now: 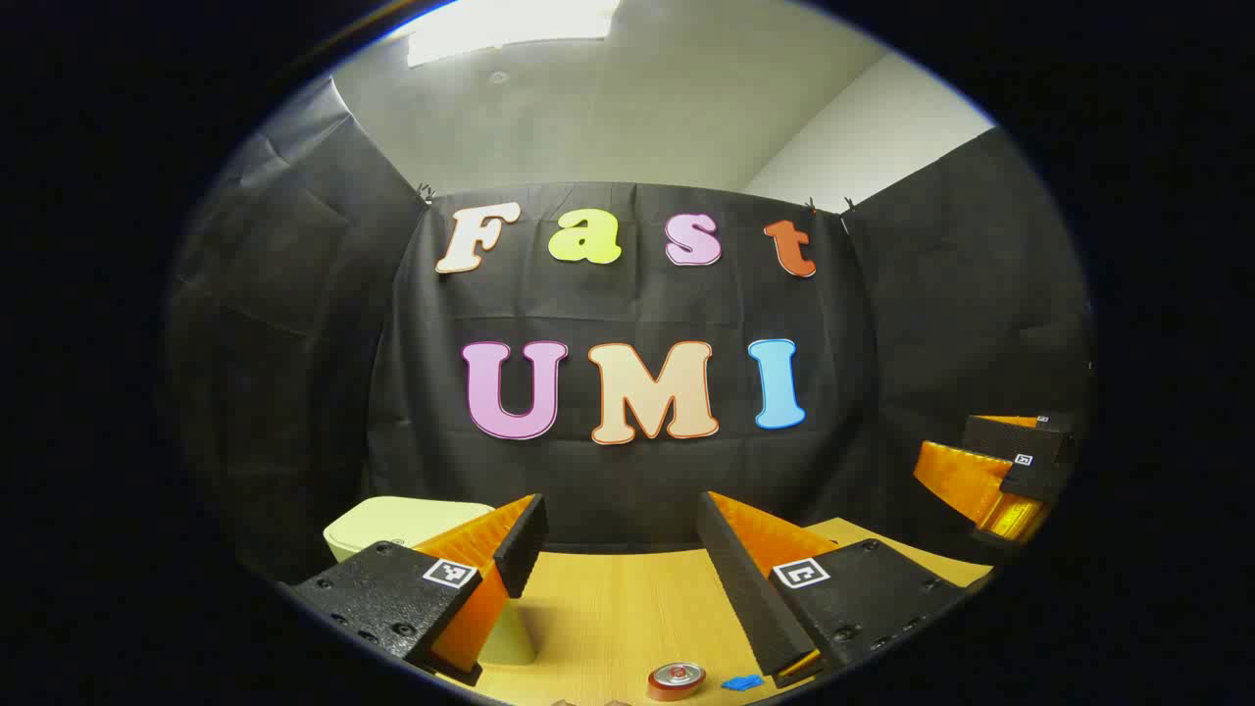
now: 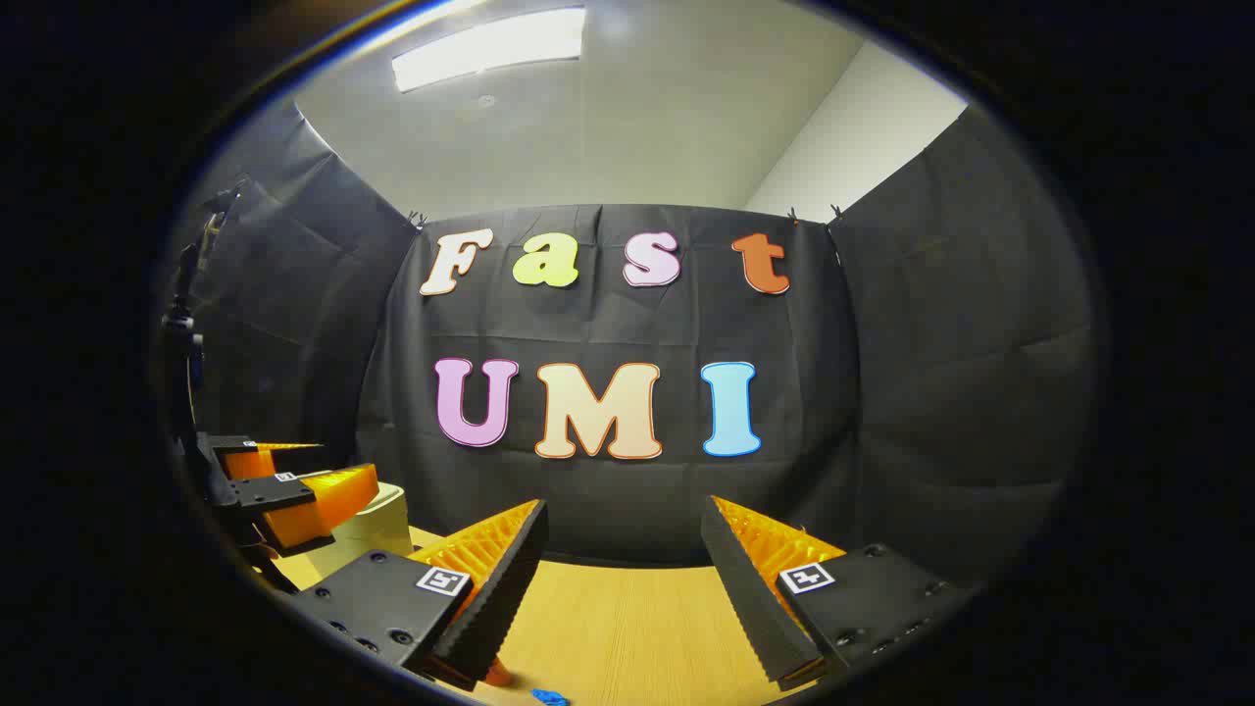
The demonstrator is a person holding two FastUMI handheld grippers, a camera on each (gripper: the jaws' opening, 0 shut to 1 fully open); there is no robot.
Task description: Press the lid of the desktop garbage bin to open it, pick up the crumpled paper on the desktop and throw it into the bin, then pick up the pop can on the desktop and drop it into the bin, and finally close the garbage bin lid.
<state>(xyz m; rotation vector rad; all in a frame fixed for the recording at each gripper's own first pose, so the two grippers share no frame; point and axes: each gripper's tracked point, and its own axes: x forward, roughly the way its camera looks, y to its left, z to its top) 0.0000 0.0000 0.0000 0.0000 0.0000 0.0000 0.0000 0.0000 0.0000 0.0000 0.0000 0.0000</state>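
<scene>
Left gripper [image 1: 620, 534]: fingers spread wide apart, nothing between them, held above the wooden table [image 1: 608, 618] and aimed at the back wall. Behind and partly hidden by its own left finger [image 1: 510, 549] stands the pale green bin [image 1: 392, 520], lid down and flat. At the bottom edge of the left gripper view, near the inner side of the other finger, a pop can [image 1: 676, 679] stands upright, its top toward the camera; just beside it lies a small blue object [image 1: 742, 682], too small to identify. Two brownish scraps at the very bottom edge cannot be made out; whether they belong to the crumpled paper cannot be told.

Right gripper [image 2: 623, 534]: fingers likewise wide apart and empty, raised over the table [image 2: 627, 628]. At the bottom edge of the right gripper view, a bit of orange [image 2: 497, 673] peeks out beside one finger, and a blue fragment [image 2: 549, 697] lies near it. Farther off at the left of that view, the left gripper [image 2: 294, 480] shows in front of the bin [image 2: 377, 525].

Step in hand, as judged: the start of the task, the lid not yet pressed and no item picked up. The left gripper is nearer the bin, so the next move likely calls for lowering it onto the lid and pressing until it springs open, while the right gripper waits clear of the lid's swing.
</scene>
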